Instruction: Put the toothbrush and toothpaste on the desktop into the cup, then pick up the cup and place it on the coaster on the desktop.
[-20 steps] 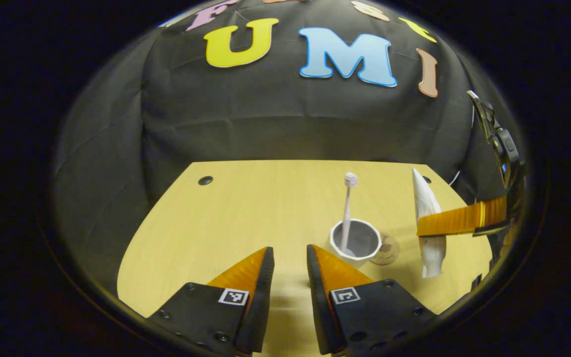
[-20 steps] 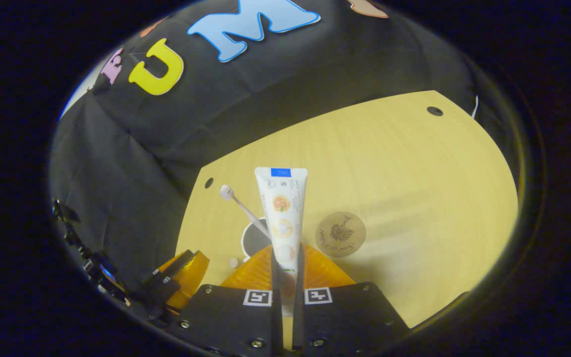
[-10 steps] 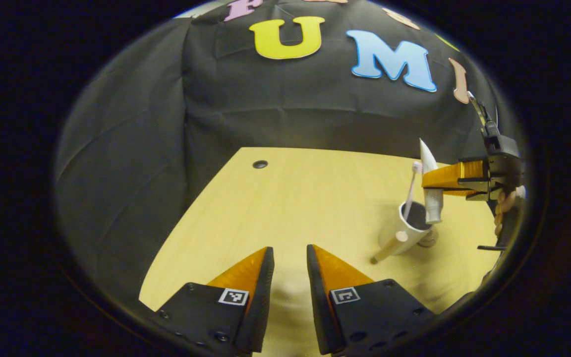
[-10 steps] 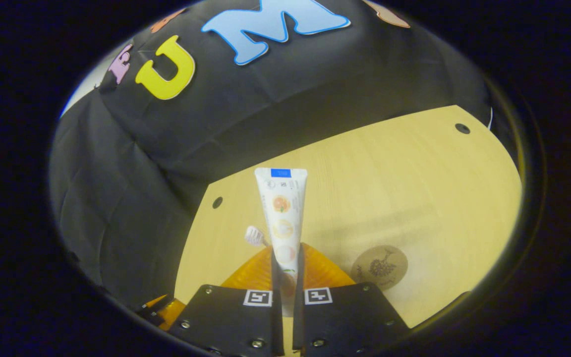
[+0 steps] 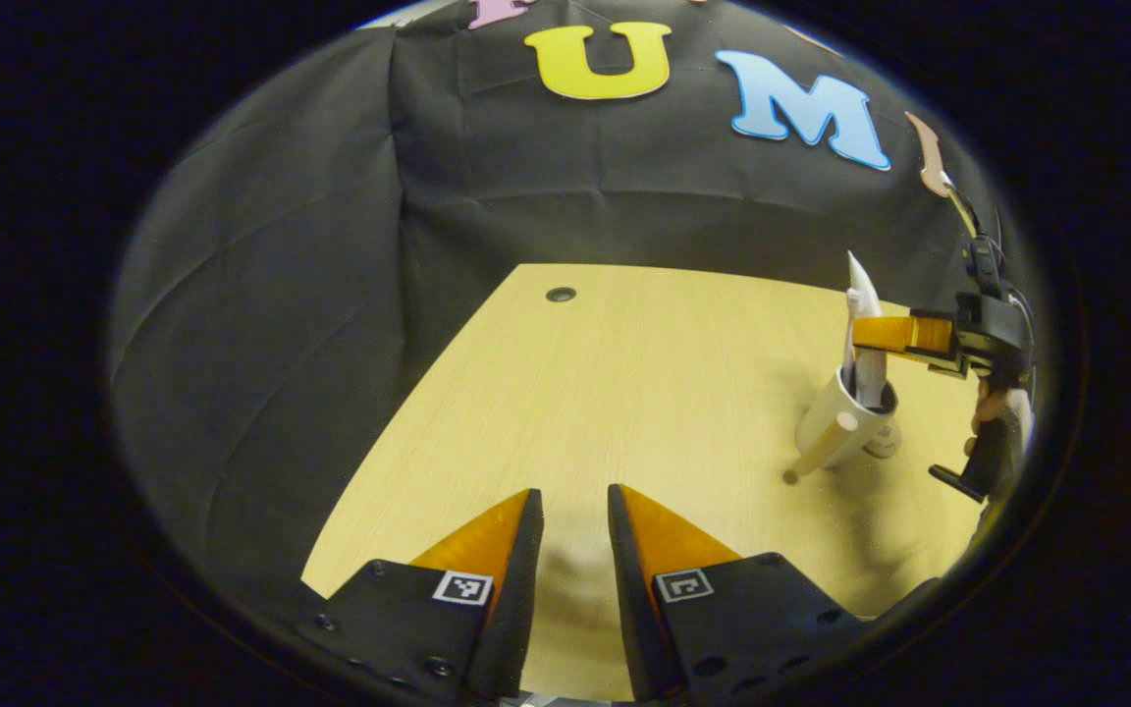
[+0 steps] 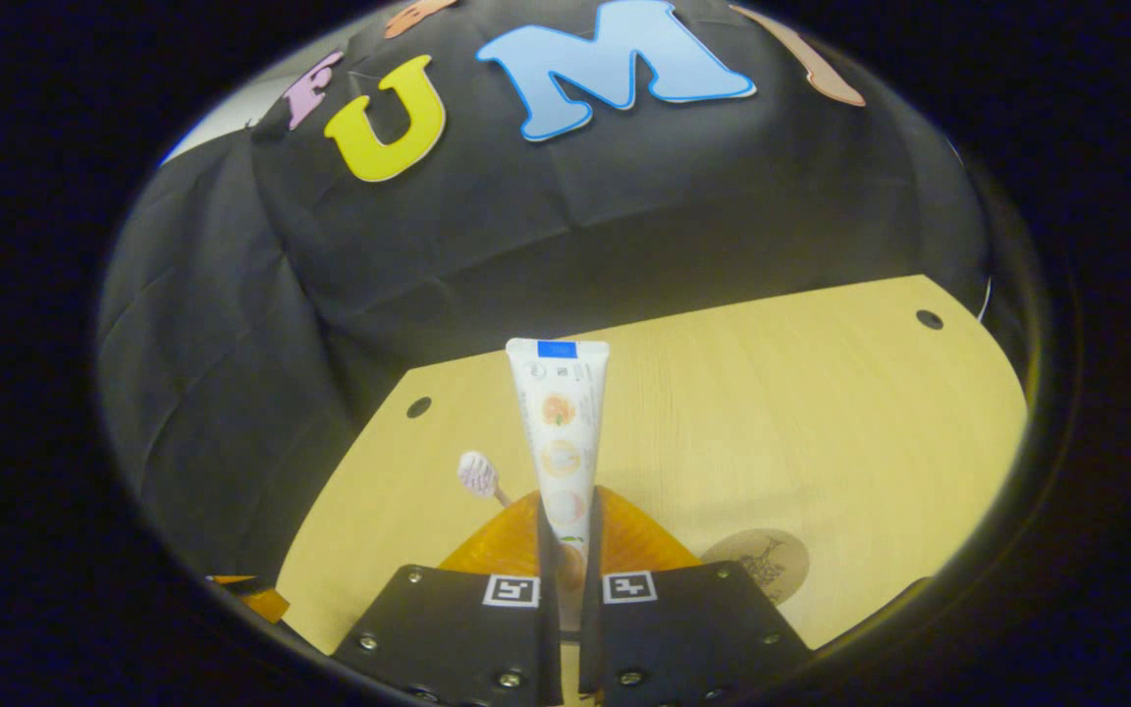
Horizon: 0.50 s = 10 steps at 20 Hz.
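In the left gripper view a white cup (image 5: 838, 430) with a stick-like handle stands on the wooden desk at the right. The white toothpaste tube (image 5: 864, 324) stands upright with its lower end inside the cup, and my right gripper (image 5: 878, 334) is shut on it above the rim. In the right gripper view the toothpaste tube (image 6: 560, 432) rises between the fingers of my right gripper (image 6: 565, 535). The toothbrush head (image 6: 476, 475) pokes up just left of it; the cup is hidden under the fingers. My left gripper (image 5: 573, 513) hovers open over the desk's near part, holding nothing.
A round brown coaster (image 6: 758, 562) lies on the desk to the right of my right gripper; its edge (image 5: 886, 450) peeks out behind the cup. A hand (image 5: 1002, 407) holds the right gripper. The desk (image 5: 644, 383) has cable holes (image 5: 560, 294) near its back corners.
The right gripper carried the toothpaste over the cup and lowered its end inside. My left gripper drew back and turned left, so the cup now sits farther right in its view.
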Motion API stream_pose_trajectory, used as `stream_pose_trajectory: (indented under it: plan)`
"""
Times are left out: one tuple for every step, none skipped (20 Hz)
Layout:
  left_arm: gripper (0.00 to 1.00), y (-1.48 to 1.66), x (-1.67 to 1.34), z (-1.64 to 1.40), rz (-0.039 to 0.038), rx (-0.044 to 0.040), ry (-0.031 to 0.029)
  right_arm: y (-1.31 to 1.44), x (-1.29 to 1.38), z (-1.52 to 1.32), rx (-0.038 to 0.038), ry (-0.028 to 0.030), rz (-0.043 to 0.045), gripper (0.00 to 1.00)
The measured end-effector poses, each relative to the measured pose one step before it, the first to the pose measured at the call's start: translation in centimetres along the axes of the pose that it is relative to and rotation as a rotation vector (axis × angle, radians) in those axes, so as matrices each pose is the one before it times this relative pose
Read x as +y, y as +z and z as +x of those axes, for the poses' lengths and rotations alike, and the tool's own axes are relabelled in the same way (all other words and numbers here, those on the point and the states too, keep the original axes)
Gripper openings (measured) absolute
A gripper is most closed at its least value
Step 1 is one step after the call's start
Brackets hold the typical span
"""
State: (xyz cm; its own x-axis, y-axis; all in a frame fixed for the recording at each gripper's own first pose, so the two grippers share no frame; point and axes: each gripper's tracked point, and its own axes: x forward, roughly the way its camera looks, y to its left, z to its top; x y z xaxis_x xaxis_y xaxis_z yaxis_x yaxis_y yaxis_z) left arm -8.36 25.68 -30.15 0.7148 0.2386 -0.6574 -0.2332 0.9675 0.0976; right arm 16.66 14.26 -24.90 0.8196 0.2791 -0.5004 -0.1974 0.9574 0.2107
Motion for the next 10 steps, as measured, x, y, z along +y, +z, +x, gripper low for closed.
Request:
stream_pose_trajectory:
  plan:
    - [0.52,-0.188,-0.218,-0.005,0.00437,0.00467,-0.00269,-0.288,-0.06,0.186,-0.0078,-0.00679,-0.0161,0.08]
    - [0.52,0.125,-0.565,-0.163,0.00402,0.00292,-0.00439,-0.33,-0.129,0.158,-0.00215,-0.00291,-0.00565,0.09]
    - [0.52,0.16,-0.372,-0.188,0.00497,0.00008,-0.00487,-0.247,0.165,0.146,-0.00653,0.01094,0.00428,0.09]
    - [0.52,0.021,-0.219,-0.156,0.00602,-0.00147,-0.00635,-0.216,-0.076,0.024,0.00132,0.0045,0.00361,0.09]
    - [0.52,0.073,-0.358,-0.009,0.00599,-0.00189,-0.00767,0.141,-0.059,-0.103,-0.01554,-0.00137,-0.00156,0.09]
    - [0.52,0.117,-0.627,0.129,0.00547,-0.00334,-0.00931,0.025,-0.196,-0.08,-0.0079,-0.01246,-0.00541,0.09]
    - [0.52,0.222,-0.558,0.009,0.00478,-0.00134,-0.0091,-0.283,-0.055,-0.248,-0.00478,-0.00791,-0.00611,0.09]
    - [0.52,0.351,-0.497,0.125,0.00339,-0.00265,-0.01002,-0.096,0.028,-0.411,-0.00505,-0.00057,-0.00582,0.09]
    - [0.52,0.416,-0.638,0.116,0.00275,-0.00359,-0.01251,-0.448,-0.04,-0.793,-0.00476,-0.00126,-0.01039,0.16]
    - [0.52,0.394,-0.712,0.188,0.00466,-0.00382,-0.01095,-0.214,0.077,-0.524,0.00527,0.00365,-0.0109,0.18]
